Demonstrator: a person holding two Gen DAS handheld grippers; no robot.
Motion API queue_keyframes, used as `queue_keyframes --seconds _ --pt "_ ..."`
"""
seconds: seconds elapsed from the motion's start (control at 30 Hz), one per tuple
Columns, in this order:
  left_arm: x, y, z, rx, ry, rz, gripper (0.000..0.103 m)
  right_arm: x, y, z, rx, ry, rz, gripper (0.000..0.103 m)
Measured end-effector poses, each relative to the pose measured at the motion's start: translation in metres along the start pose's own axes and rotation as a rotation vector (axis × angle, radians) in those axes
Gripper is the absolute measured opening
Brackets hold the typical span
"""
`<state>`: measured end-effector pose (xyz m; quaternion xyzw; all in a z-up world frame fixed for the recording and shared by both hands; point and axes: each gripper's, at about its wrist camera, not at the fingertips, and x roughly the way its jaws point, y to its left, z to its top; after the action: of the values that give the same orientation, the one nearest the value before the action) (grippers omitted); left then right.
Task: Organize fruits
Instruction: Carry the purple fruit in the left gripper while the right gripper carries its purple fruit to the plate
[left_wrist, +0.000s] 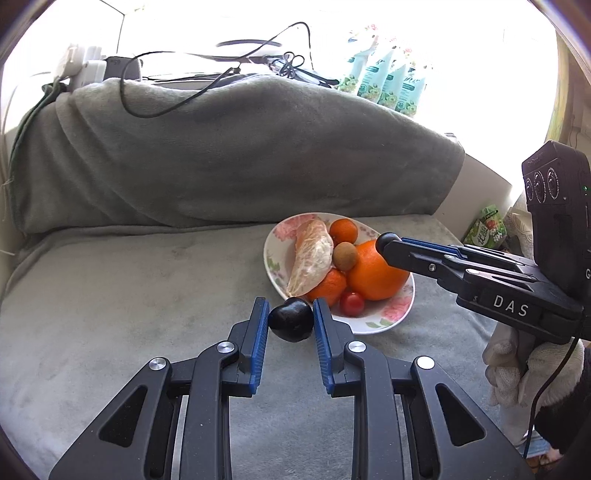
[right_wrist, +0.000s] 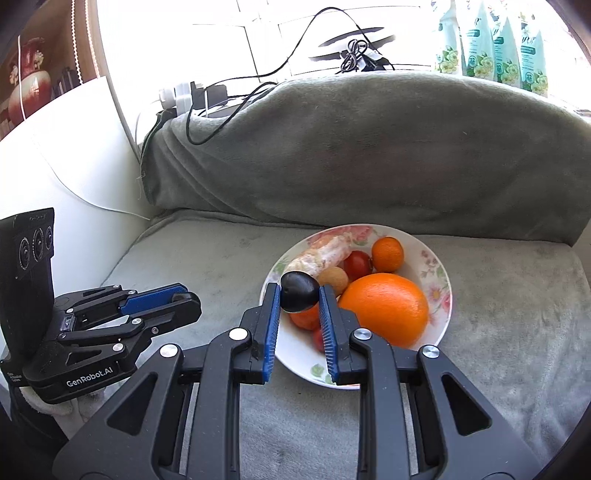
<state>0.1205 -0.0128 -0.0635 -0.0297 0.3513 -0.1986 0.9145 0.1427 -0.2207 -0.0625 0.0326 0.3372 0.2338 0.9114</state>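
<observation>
Left wrist view: left claw (left_wrist: 290, 320) clenched on dark plum (left_wrist: 291, 319), just short of floral plate (left_wrist: 391, 314) holding large orange (left_wrist: 373, 273). Right wrist view: right claw (right_wrist: 298, 295) grips second dark plum (right_wrist: 300, 291) above plate rim; grey blanket (right_wrist: 498, 314) underneath.

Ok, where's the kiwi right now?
In the left wrist view, the kiwi sits in the floral plate, wedged between the peeled citrus segment and the big orange.
</observation>
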Motion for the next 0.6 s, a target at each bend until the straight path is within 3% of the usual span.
queue_keyframes --seconds 0.6 --pt "0.046 -0.042 0.045 0.083 -0.009 -0.035 0.023 0.022 -0.068 0.022 0.063 0.022 -0.034 0.022"
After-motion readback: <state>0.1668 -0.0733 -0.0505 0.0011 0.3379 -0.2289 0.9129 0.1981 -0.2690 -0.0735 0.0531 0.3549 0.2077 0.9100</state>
